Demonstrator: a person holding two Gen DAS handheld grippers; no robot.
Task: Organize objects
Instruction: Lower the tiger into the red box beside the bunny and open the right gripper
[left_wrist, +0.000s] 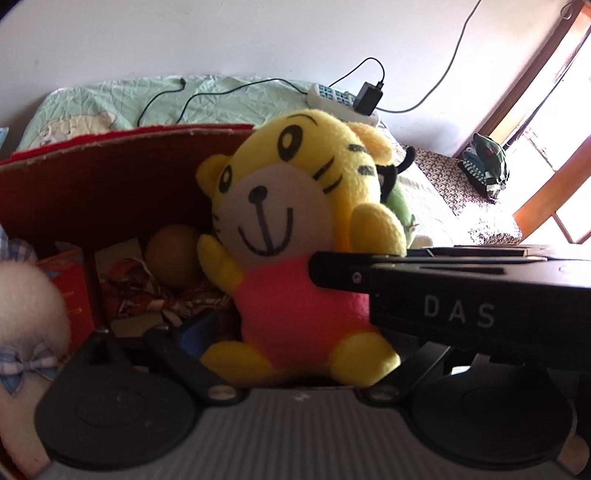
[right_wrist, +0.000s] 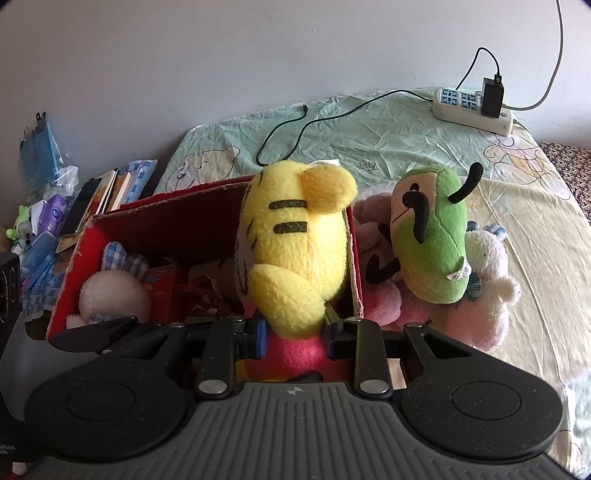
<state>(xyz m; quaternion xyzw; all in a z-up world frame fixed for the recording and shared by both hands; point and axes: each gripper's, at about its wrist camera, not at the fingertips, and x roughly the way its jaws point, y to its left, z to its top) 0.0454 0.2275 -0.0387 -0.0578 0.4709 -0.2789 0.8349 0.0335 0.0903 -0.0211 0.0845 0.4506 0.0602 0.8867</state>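
A yellow tiger plush (left_wrist: 295, 221) with a pink body hangs over the right end of an open red cardboard box (left_wrist: 110, 177). My right gripper (right_wrist: 293, 332) is shut on its pink belly, and the tiger's yellow back (right_wrist: 295, 251) faces that camera. In the left wrist view the right gripper (left_wrist: 443, 306) reaches in from the right as a black bar. My left gripper (left_wrist: 299, 332) is open, fingers spread wide on either side of the tiger's feet. Its right finger is hidden behind the black bar.
The box (right_wrist: 177, 221) holds a white bunny plush (right_wrist: 114, 295), a brown ball (left_wrist: 173, 258) and red packets. A green plush (right_wrist: 432, 236), a pink plush (right_wrist: 380, 295) and a white plush (right_wrist: 487, 280) lie on the bed right of it. A power strip (right_wrist: 472, 107) and cable sit behind; books are stacked at left.
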